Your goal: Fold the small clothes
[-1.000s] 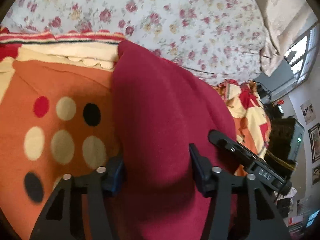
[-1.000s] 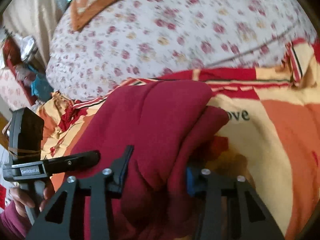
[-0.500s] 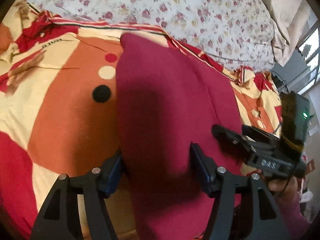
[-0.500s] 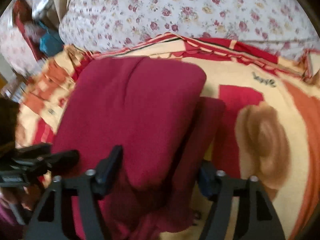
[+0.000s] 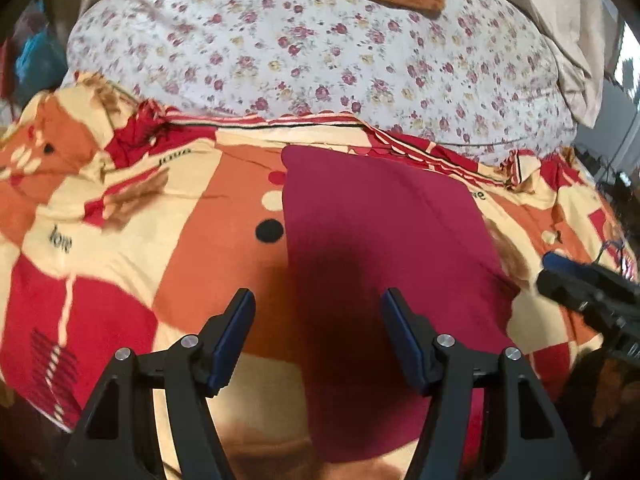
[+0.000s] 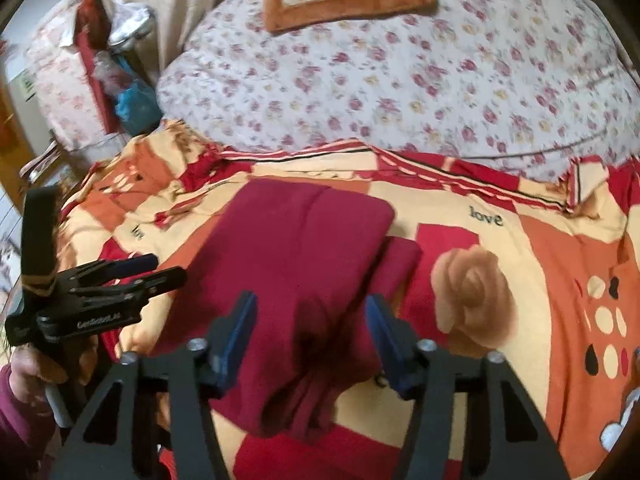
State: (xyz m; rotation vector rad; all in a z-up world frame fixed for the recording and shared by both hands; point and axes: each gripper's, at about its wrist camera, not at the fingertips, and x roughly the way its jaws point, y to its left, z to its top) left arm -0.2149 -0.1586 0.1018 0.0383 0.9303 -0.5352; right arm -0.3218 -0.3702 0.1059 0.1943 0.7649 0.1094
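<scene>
A folded dark red garment lies flat on the patterned blanket covering the bed, just in front of a flowered quilt. The left claw hangs above its near edge, released, nothing pinched between the blue pads. The right claw hovers over the garment's other side (a narrower folded layer peeks out at that edge); its jaws are closing, with only air between them and the cloth lying below.
</scene>
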